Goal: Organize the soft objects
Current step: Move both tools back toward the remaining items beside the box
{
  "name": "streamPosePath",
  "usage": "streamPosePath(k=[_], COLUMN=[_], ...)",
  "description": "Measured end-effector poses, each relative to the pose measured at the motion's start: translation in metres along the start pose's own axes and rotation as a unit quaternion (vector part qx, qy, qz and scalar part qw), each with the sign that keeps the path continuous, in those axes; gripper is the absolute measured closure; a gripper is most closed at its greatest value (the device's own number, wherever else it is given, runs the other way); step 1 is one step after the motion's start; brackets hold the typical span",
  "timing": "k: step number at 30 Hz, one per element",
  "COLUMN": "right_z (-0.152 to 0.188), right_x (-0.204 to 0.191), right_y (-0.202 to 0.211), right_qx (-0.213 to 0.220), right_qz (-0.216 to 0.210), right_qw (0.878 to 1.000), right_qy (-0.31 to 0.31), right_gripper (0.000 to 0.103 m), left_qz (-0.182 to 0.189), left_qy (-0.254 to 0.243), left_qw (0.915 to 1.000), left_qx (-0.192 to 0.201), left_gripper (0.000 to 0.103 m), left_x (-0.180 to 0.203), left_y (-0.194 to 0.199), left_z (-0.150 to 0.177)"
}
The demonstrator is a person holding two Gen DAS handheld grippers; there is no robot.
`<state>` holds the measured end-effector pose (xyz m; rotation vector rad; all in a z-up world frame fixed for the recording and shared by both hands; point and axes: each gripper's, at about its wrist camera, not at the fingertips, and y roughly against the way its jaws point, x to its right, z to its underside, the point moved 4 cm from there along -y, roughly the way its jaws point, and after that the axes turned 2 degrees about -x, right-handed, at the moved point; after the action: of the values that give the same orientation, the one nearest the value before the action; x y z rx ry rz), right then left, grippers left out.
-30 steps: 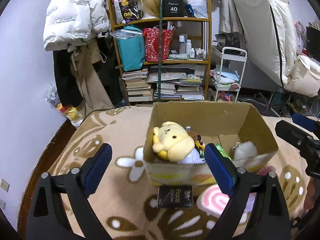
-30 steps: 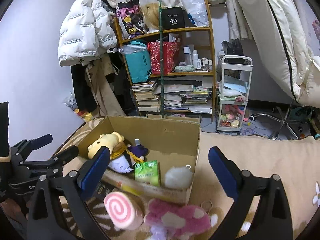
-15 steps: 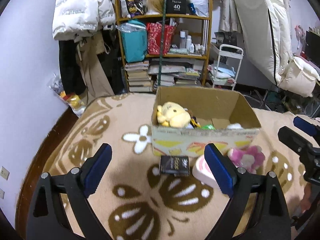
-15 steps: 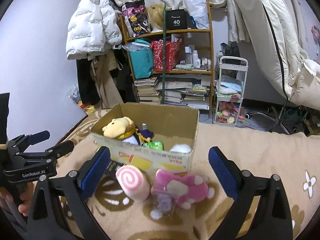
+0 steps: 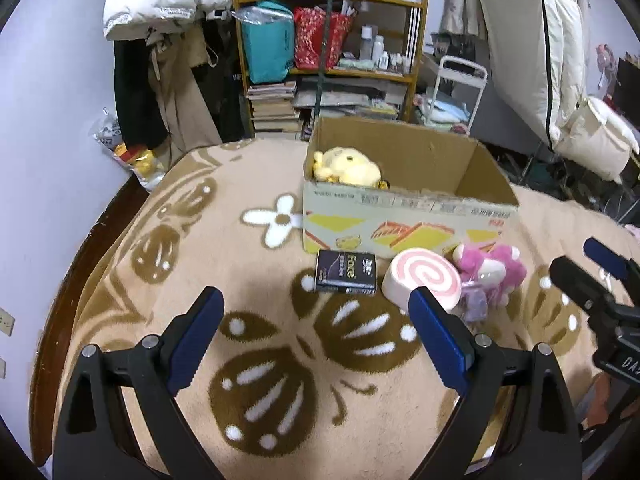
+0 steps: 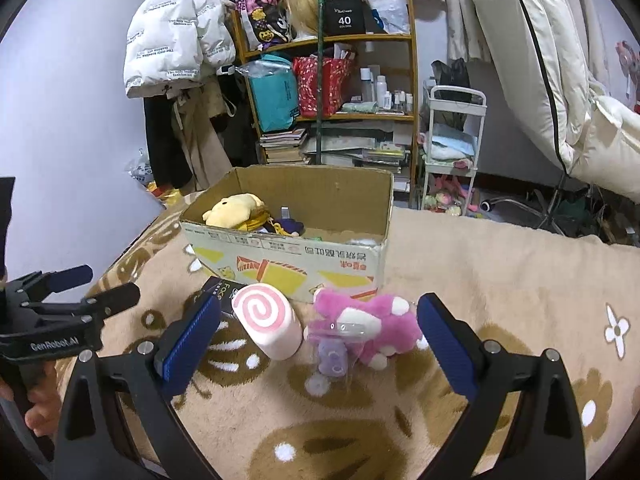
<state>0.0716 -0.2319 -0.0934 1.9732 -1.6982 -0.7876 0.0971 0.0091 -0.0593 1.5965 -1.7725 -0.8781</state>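
Packet point(image 5: 346, 271) reads "Face"; box point(image 6: 288, 258) print illegible, perhaps Chinese; both hand-held grippers point(image 5: 316, 334) point(image 6: 320, 338) wide, empty

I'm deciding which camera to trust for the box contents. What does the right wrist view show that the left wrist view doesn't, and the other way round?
Only the right wrist view shows the dark purple toy and the white fluffy item inside the cardboard box, plus the left gripper from the side.

Only the left wrist view shows the black Face packet in full and the white flower on the blanket beside the box.

Both show the yellow plush in the box, the pink swirl roll and the pink plush in front of it.
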Motion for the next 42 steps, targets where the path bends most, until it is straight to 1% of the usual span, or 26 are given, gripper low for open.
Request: streamPosePath(k=[5, 7, 12, 15, 18, 20, 22, 23, 25, 29, 33, 38, 42], right_z=[0.005, 0.008, 0.018, 0.023, 0.028, 0.032, 0.037, 0.038, 0.043, 0.048, 0.054, 0.056, 0.061], right_x=[0.004, 0.007, 0.012, 0.013, 0.012, 0.011, 0.011, 0.011, 0.012, 0.010, 0.006, 0.001, -0.003], right_y=[-0.013, -0.022, -0.043, -0.054, -0.066, -0.074, -0.083, -0.087, -0.094, -0.104, -0.118, -0.125, -0.128], right_qx=[-0.022, -0.039, -0.077, -0.095, -0.115, -0.130, -0.149, -0.155, -0.170, -0.178, -0.198, -0.202, -0.205], right_qz=[0.005, 0.005, 0.015, 0.013, 0.011, 0.012, 0.014, 0.014, 0.016, 0.028, 0.024, 0.032, 0.042], right_qw=[1.000, 0.999, 0.996, 0.995, 0.993, 0.991, 0.988, 0.987, 0.985, 0.983, 0.980, 0.979, 0.978], right_qy=[-0.010, -0.020, -0.033, -0.036, -0.035, -0.033, -0.033, -0.034, -0.036, -0.018, -0.018, -0.008, 0.005], right_gripper=[0.000, 0.000, 0.001, 0.010, 0.016, 0.019, 0.025, 0.026, 0.026, 0.026, 0.026, 0.026, 0.026], left_qz=[-0.003, -0.006, 0.001, 0.011, 0.036, 0.034, 0.035, 0.036, 0.037, 0.034, 0.038, 0.038, 0.049], left_qy=[-0.010, -0.014, -0.021, -0.026, -0.012, -0.013, -0.014, -0.014, -0.013, -0.013, -0.005, 0.005, 0.018], left_qw=[0.9998, 0.9995, 0.9987, 0.9976, 0.9956, 0.9951, 0.9940, 0.9934, 0.9922, 0.9899, 0.9876, 0.9853, 0.9839], left_qx=[-0.017, -0.026, -0.046, -0.063, -0.086, -0.092, -0.103, -0.108, -0.118, -0.137, -0.152, -0.166, -0.171], left_gripper=[0.010, 0.010, 0.010, 0.010, 0.010, 0.010, 0.010, 0.010, 0.010, 0.010, 0.010, 0.010, 0.010], left_x=[0.005, 0.006, 0.011, 0.015, 0.017, 0.018, 0.019, 0.020, 0.021, 0.020, 0.020, 0.018, 0.016], left_y=[-0.014, -0.022, -0.040, -0.054, -0.070, -0.078, -0.087, -0.091, -0.100, -0.115, -0.128, -0.143, -0.157], left_z=[-0.001, -0.001, -0.003, -0.006, -0.007, -0.008, -0.009, -0.009, -0.009, -0.006, -0.005, -0.003, -0.007])
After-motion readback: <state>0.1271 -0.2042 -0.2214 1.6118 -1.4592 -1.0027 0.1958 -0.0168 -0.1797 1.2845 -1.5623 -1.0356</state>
